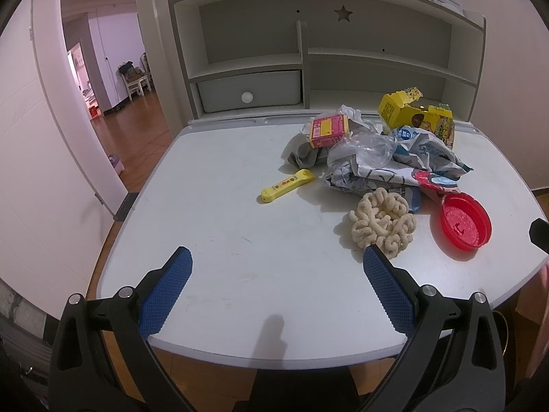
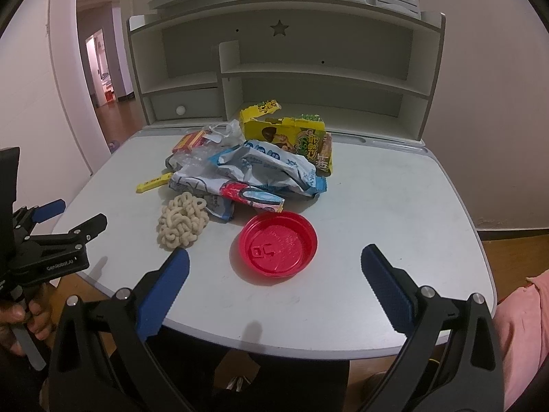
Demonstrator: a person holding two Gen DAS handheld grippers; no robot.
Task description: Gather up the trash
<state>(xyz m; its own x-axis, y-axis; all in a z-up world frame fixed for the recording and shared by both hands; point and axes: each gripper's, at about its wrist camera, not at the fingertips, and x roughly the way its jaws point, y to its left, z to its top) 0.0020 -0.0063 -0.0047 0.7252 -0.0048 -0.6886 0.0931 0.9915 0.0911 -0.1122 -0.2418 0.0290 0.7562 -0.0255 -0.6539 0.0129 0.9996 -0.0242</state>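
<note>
- Left gripper (image 1: 277,257): jaws wide apart, empty, above white desk (image 1: 223,240).
- Right gripper (image 2: 274,257): jaws wide apart, empty; red lid (image 2: 278,247) at 12 o'clock.
- Wrapper pile (image 2: 260,168) at 12 o'clock beyond lid.

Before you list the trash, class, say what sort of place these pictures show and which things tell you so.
Probably a child's room or study corner in a home. A white desk carries a shelf hutch with a star cut-out, and a doorway opens onto a wood-floored room with a chair.
</note>
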